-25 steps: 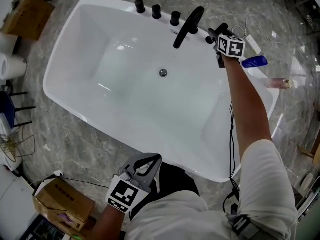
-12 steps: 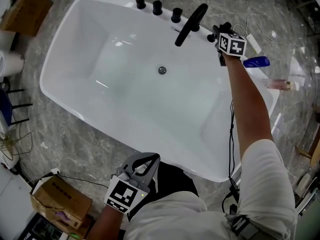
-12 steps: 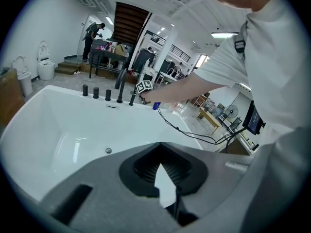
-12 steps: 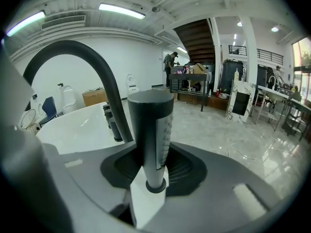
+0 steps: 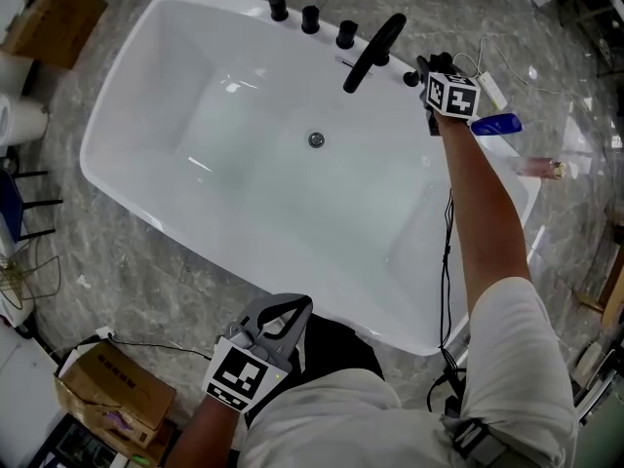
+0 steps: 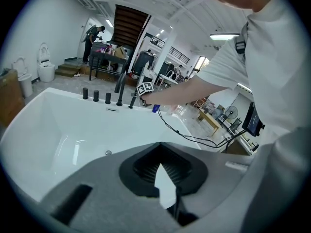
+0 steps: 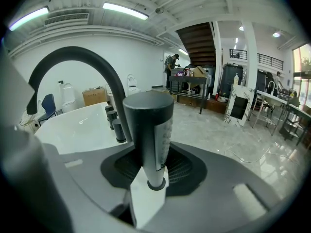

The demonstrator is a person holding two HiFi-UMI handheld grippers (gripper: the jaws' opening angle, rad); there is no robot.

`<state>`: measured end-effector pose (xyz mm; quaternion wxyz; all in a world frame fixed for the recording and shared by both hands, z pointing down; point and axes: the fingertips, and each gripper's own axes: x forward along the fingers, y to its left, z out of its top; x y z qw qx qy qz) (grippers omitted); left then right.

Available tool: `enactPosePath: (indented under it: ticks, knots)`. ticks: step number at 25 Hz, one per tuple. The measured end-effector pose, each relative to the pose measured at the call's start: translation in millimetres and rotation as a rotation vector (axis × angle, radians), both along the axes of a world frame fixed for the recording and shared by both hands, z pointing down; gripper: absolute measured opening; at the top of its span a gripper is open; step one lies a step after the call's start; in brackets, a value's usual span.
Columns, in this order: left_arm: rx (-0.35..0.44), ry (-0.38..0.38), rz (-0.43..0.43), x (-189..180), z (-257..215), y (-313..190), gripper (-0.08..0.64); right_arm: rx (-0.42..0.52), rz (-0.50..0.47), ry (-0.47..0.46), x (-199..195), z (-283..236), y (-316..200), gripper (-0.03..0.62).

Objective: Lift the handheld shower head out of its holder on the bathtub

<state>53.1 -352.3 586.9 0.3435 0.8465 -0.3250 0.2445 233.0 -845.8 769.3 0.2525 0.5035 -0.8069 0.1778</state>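
Grey veined marble flooring (image 5: 146, 261) surrounds a glossy white oval bathtub (image 5: 127, 178), and at its near rim the left gripper (image 5: 297, 303) has its tips together on nothing. Within the smooth basin sits a small round metal drain (image 5: 316, 139). Along the far rim stand three matte black knobs (image 5: 310, 18) and a curved black spout (image 5: 373, 52); to their right the right gripper (image 5: 434, 74), jaws just closed in, clamps the upright matte black cylindrical shower head (image 7: 148, 130).

The bathtub (image 5: 146, 115) is smooth, glossy white; the shower head (image 7: 148, 125) in the right tongs (image 7: 149, 176) is matt black, smooth.
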Motion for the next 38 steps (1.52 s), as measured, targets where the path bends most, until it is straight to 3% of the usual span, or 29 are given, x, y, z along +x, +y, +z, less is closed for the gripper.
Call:
enactPosePath:
  ticks: [38]
  knots:
    - [0.156, -0.004, 0.001, -33.1, -76.9, 49.6, 0.006, 0.18, -0.039, 0.009, -6.5, -184.5, 83.9, 0.135]
